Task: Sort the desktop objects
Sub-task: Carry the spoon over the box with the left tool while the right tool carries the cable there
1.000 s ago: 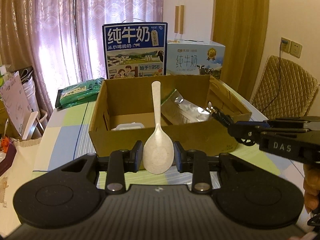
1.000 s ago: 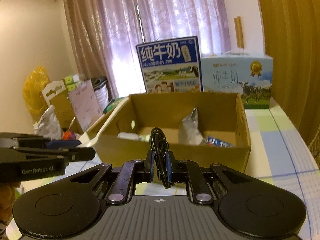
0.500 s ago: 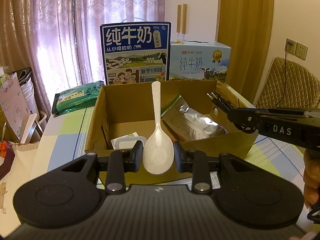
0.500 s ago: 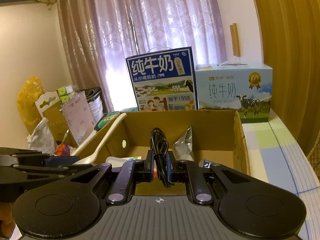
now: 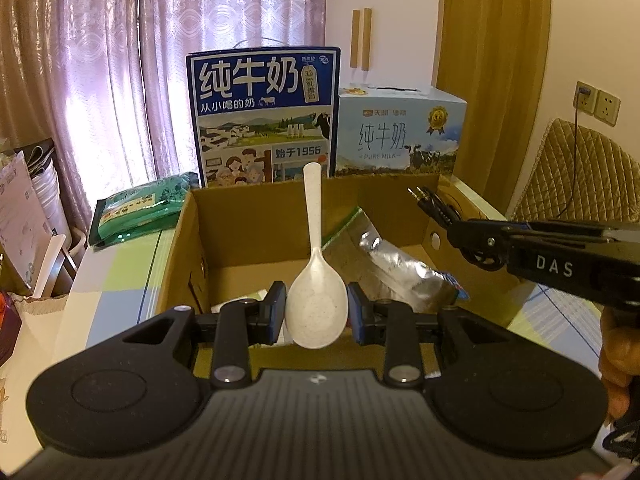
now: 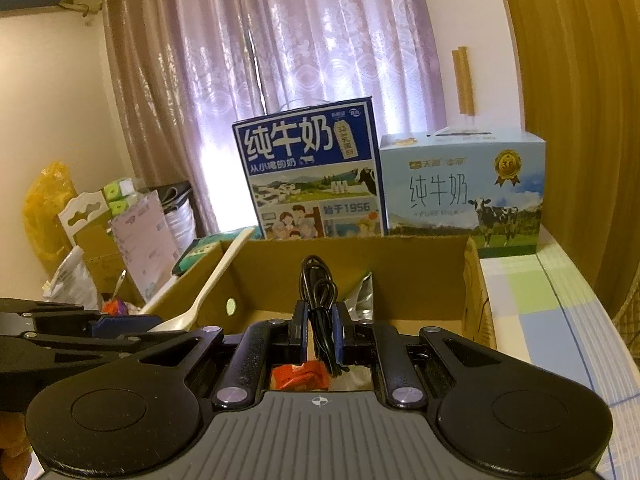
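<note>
Right gripper [image 6: 319, 336] hides most of cable [image 6: 318, 300].

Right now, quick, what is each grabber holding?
Left gripper: closed on the white spoon, by its bowl.
Right gripper: closed on the coiled black cable.

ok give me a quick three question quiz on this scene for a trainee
1. True or false: the left tool is shut on the white spoon.
2. What does the right tool hold? A) silver pouch B) black cable C) green packet
3. Fill in: both tools are held over the open cardboard ____.

Key: 1 true; 2 B, the black cable; 3 box. The silver pouch already lies in it.
</note>
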`<state>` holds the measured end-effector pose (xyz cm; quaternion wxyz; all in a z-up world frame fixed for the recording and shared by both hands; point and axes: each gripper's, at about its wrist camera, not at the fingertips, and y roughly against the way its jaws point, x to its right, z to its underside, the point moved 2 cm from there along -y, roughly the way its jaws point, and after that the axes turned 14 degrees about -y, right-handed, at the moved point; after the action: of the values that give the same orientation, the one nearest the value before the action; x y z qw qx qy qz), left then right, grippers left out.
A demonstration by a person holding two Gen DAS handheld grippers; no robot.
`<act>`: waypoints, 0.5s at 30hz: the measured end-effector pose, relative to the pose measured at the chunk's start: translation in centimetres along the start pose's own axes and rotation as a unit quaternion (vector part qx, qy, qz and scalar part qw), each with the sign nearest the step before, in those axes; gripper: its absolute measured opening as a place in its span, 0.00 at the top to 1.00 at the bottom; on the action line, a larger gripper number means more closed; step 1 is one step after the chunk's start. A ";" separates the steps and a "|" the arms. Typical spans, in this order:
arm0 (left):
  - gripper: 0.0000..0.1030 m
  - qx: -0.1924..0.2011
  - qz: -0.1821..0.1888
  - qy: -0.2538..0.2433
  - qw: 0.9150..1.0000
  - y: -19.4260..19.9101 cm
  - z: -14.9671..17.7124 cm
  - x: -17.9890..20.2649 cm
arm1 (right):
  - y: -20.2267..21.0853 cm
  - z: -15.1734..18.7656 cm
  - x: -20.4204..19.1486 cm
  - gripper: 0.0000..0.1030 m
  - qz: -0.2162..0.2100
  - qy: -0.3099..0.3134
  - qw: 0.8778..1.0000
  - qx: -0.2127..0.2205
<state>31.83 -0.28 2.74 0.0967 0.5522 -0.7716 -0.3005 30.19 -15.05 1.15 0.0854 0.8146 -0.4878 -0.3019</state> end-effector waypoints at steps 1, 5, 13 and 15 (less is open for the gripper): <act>0.73 0.001 0.001 0.001 1.000 -0.3 -0.2 -0.1 | -0.2 -0.2 0.0 0.91 0.000 -0.002 1.000 0.001; 0.73 0.001 0.002 0.006 1.000 -1.6 -0.8 -0.6 | -0.8 -0.8 0.2 0.91 -0.001 -0.008 1.000 0.005; 0.73 -0.005 0.003 0.012 1.000 -3.8 -1.4 -0.9 | -2.8 -1.5 0.3 0.91 -0.002 -0.016 1.000 0.002; 0.73 -0.008 0.004 0.014 1.000 -4.3 -1.3 -0.9 | -3.3 -1.5 0.4 0.91 -0.001 -0.017 1.000 -0.001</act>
<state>36.27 -0.82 1.50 0.1132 0.5525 -0.7698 -0.2990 33.69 -13.92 0.78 0.0781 0.8100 -0.4877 -0.3162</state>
